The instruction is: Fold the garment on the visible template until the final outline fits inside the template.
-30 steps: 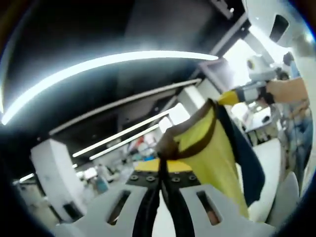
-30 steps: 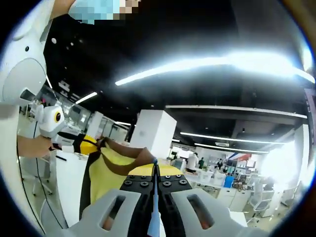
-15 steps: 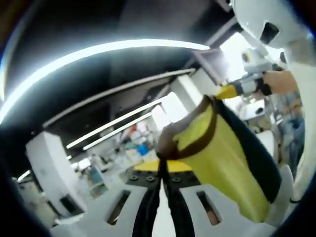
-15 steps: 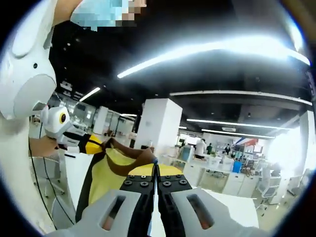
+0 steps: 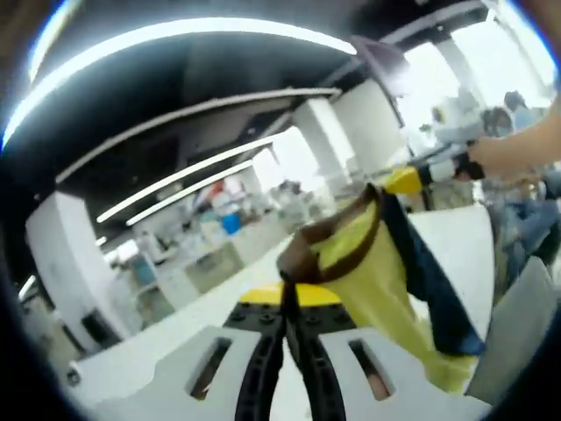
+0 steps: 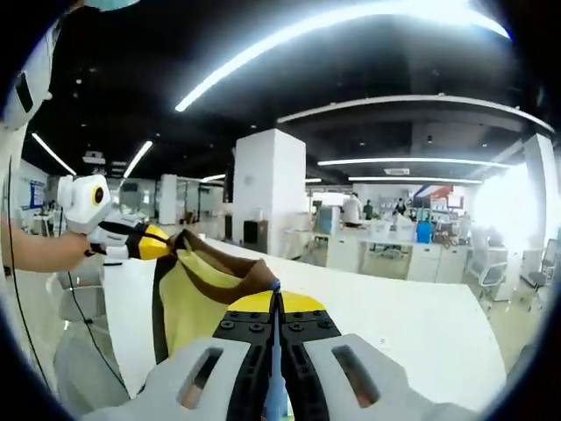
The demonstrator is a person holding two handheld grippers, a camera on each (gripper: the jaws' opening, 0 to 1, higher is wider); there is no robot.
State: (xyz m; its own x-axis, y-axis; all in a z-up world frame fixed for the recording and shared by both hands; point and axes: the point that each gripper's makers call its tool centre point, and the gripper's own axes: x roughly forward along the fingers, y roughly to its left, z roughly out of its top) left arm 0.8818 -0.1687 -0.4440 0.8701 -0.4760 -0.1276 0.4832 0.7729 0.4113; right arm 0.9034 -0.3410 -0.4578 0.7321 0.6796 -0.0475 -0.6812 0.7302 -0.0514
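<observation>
While your left gripper (image 5: 287,294) is pinching the brown trim of the garment (image 5: 386,281) with jaws pressed together, your right gripper (image 6: 275,294) is clamping the same brown edge, jaws closed on it. You are holding the yellow garment stretched in the air between both tools, its dark blue side hanging down. A white table (image 6: 421,307) is lying beyond, with office desks (image 6: 386,250) farther back.

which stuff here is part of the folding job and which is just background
Part of the job:
- garment, yellow with brown trim
- left gripper, shut on garment
- right gripper, shut on garment

Background:
- white pillar
- office desks
- ceiling lights
</observation>
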